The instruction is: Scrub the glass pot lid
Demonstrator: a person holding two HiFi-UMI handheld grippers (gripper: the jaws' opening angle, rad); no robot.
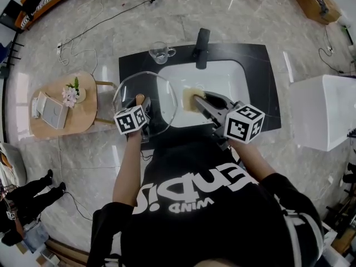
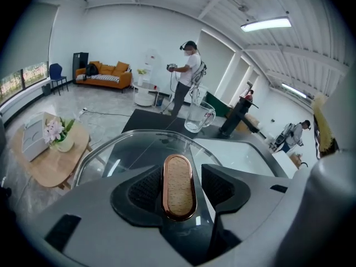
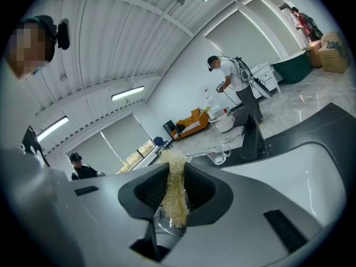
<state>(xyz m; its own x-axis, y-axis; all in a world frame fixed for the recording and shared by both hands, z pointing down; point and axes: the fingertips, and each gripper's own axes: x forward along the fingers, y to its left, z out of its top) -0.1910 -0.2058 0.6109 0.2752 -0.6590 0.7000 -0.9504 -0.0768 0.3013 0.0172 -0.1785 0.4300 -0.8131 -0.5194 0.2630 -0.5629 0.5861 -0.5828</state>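
Glass pot lid (image 1: 146, 100) is sitting at 9 o'clock of the white sink basin (image 1: 225, 74), hanging over the black bench (image 1: 133, 65) edge, knob side facing up toward the person, disc tilting away toward 12 o'clock. Oval wood knob (image 2: 178, 177) is lying with its long axis 12-to-6 in the left gripper view. Left gripper (image 2: 181, 187) is pointing steeply down, jaws standing wide around the knob, a slit of glass showing at the 3 o'clock pad, so no clamp. Left forearm is running straight from 6 to 12 in the head view. Right gripper (image 3: 174, 187) is pinching a pale fibrous scrub pad (image 1: 191, 98) over the basin, pointing toward 11 o'clock, nearly level. Glass mug (image 1: 161, 52) is standing at 12 o'clock of the lid, black faucet (image 1: 202, 48) at 3 o'clock of the mug
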